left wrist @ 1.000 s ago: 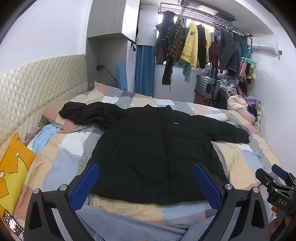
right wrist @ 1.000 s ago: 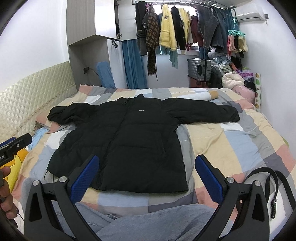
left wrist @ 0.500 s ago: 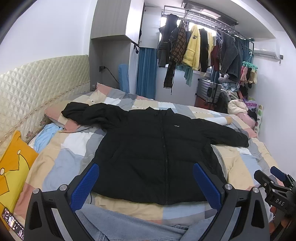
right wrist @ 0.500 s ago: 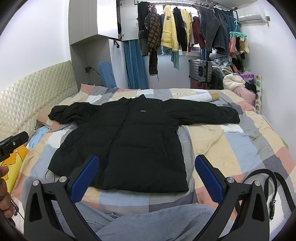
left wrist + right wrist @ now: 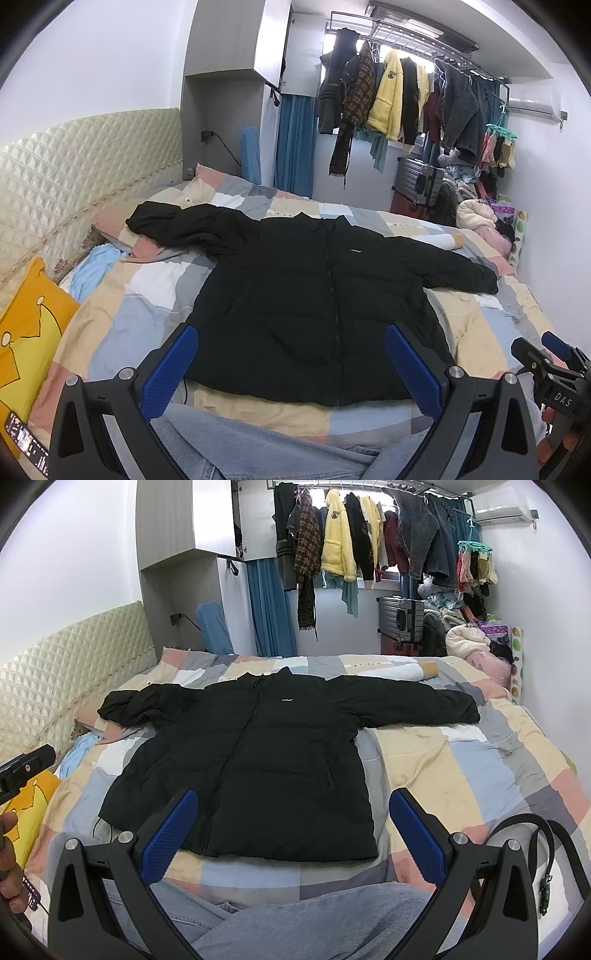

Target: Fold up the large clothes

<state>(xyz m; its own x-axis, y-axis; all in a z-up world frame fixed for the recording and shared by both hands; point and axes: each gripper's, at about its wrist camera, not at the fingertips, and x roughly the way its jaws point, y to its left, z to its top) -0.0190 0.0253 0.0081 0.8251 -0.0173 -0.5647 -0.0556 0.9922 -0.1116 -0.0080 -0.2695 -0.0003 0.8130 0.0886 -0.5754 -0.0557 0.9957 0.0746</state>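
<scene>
A black puffer jacket [image 5: 306,295] [image 5: 258,760] lies front up and zipped on the bed, sleeves spread to both sides. Its left sleeve [image 5: 184,225] is bunched on a pillow; its right sleeve [image 5: 417,705] lies straight. My left gripper [image 5: 291,365] hangs open above the jacket's hem, holding nothing. My right gripper [image 5: 291,834] also stands open over the hem, empty. Each gripper's blue pads sit wide apart. The right gripper's body shows at the left view's right edge [image 5: 554,373].
The patchwork quilt [image 5: 461,775] covers the bed. A yellow cushion [image 5: 26,332] and light blue cloth [image 5: 88,266] lie at the left by the padded headboard [image 5: 74,166]. A black belt [image 5: 546,845] lies at the right. Blue jeans [image 5: 295,919] lie under the grippers. Clothes rack [image 5: 369,535] behind.
Both cameras have tilted up slightly, so the jacket sits a bit lower in view. The jacket has not moved and both grippers stay open.
</scene>
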